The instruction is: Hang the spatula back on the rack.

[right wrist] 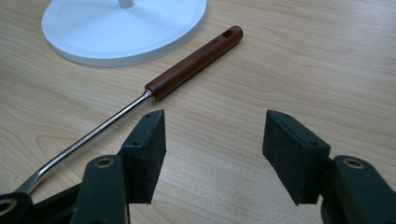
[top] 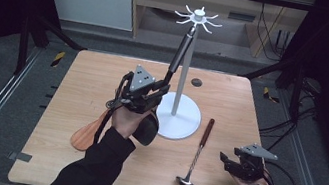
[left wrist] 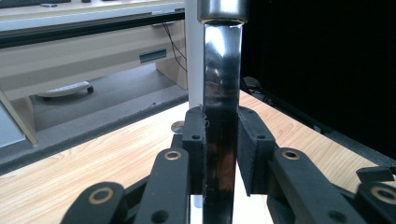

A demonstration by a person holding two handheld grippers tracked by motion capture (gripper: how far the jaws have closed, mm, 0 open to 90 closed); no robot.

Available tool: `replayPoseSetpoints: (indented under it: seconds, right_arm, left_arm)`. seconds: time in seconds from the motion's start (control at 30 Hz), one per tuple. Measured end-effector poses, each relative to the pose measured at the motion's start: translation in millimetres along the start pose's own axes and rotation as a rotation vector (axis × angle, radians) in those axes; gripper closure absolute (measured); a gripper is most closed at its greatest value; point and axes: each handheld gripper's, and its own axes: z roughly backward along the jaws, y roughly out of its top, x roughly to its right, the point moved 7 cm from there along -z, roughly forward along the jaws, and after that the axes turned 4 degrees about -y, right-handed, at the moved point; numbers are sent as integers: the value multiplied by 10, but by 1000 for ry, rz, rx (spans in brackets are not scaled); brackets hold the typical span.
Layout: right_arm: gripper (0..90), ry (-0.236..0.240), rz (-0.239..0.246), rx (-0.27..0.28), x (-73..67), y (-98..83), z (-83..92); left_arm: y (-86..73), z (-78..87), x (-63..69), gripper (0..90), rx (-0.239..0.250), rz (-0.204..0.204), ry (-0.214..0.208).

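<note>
You've got your left gripper (top: 156, 92) clamped on the dark shiny-handled utensil (top: 179, 54), lifted toward the white hook-topped rack (top: 196, 18), so next looks like catching a hook, while your right gripper (top: 228, 160) rests wide open, holding nothing, near the wood-handled steel ladle (top: 196, 154) on the pale wooden table (top: 231, 104), dark room beyond.

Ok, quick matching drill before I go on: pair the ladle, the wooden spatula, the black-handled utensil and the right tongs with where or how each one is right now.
1. ladle
2. wooden spatula
3. black-handled utensil
4. right tongs

A. clamped in the left tongs, raised toward the white hook stand
B. open, above bare table
C. flat on the table, right of the stand base
D. flat on the table, partly under the left forearm

Pairs: 1-C, 2-D, 3-A, 4-B
</note>
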Motion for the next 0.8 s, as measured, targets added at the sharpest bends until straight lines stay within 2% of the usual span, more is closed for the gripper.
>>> replayPoseSetpoints:
  seconds: [0.33, 0.8]
  right_arm:
    - [395, 2, 1, 1, 1, 0, -2]
    - [394, 2, 0, 1, 1, 1, -4]
  left_arm:
    - [-48, -104, -30, 744, -3, 21, -2]
    - [-48, -250, -63, 744, 7, 20, 4]
